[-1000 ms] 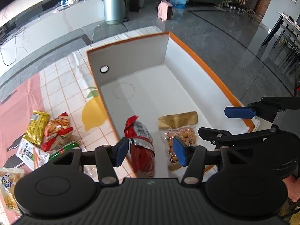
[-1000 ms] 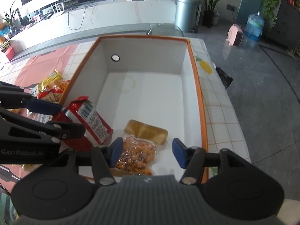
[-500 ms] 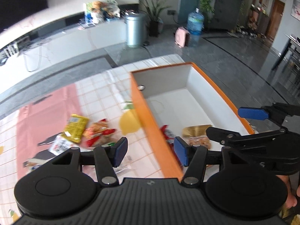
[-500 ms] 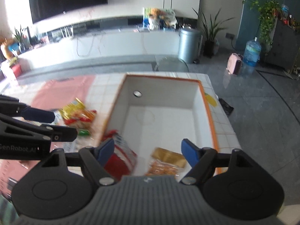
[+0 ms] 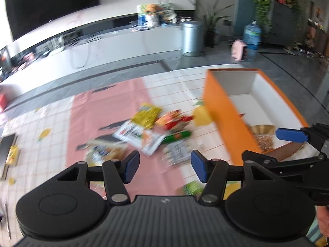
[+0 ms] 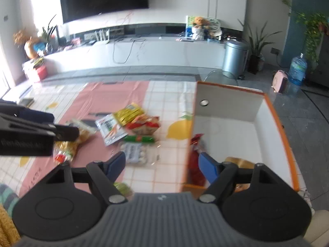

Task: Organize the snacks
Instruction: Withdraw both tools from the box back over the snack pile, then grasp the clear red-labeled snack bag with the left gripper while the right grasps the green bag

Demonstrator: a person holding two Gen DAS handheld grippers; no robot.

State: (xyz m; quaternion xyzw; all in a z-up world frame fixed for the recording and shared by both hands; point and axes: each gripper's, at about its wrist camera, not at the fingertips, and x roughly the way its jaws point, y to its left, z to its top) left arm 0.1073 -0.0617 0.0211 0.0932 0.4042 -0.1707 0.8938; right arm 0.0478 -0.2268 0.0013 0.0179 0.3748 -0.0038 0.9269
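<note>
An orange box (image 5: 224, 115) with a white inside (image 6: 228, 131) stands on the table's right. A red snack bag (image 6: 195, 160) and a gold-topped nut bag (image 5: 264, 135) lie in it. Loose snacks lie left of it: a yellow bag (image 5: 147, 116), a red-orange bag (image 6: 145, 124), a white packet (image 5: 139, 138), a green tube (image 6: 139, 139) and a clear blister pack (image 6: 134, 154). My left gripper (image 5: 162, 165) is open and empty above the snack pile. My right gripper (image 6: 162, 164) is open and empty over the box's left wall.
The table has a tiled cloth with a pink strip (image 6: 102, 103). A dark flat item (image 5: 6, 150) lies at the far left edge. A green packet (image 6: 122, 187) sits near the front. Behind are a white counter and a metal bin (image 6: 234, 59).
Both grippers have pulled back out of the box and swung left, so the snack pile is now in front of them. The red bag stays in the box.
</note>
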